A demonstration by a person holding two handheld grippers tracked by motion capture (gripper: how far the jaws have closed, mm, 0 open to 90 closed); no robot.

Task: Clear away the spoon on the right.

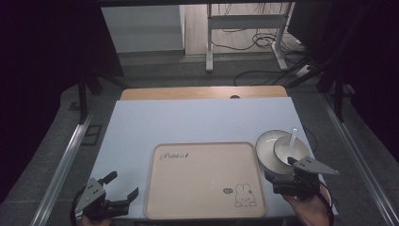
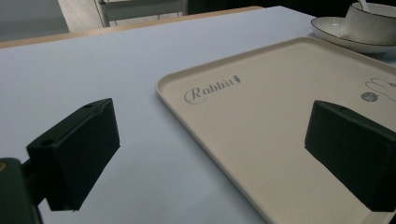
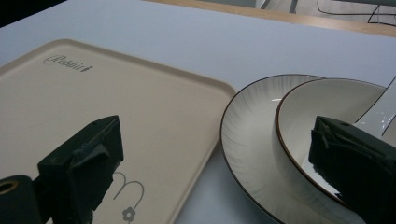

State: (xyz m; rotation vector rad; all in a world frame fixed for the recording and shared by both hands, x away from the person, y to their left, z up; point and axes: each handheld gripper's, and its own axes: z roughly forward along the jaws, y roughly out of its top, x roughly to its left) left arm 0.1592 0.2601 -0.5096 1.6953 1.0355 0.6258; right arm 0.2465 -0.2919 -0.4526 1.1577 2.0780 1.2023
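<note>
The bowl (image 1: 288,149) sits inside a plate (image 1: 266,147) at the right edge of the table, just beside the tray's right rim, with a white spoon (image 1: 293,138) leaning in it, handle pointing away from the person. The right gripper (image 1: 291,175) is closest to this stack: in the right gripper view its jaws stand wide apart with nothing between them, one over the tray's corner, the other over the bowl's (image 3: 327,112) near rim, while the plate (image 3: 247,121) lies in the gap between them. This looks like the approach to a first pick — most likely moving the crockery onto the tray — and no grasp has been made. The next move would call for lowering one jaw inside the rim and one outside, then closing gently; the glazed rim may slip, and the spoon (image 3: 380,112) could rattle or tip out if the bowl is tilted. The beige tray (image 1: 155,197) lies bare in the middle of the near table edge. The left gripper (image 1: 123,189) hovers at the tray's (image 2: 280,140) left side, jaws equally wide and holding nothing (one over the pale blue tabletop (image 2: 93,60), one over the tray). Printed on the tray are the script word "Rabbit" (image 2: 212,88) with a small carrot mark, and a rabbit drawing (image 1: 245,195) beside a small round badge whose lettering is too small to read.
</note>
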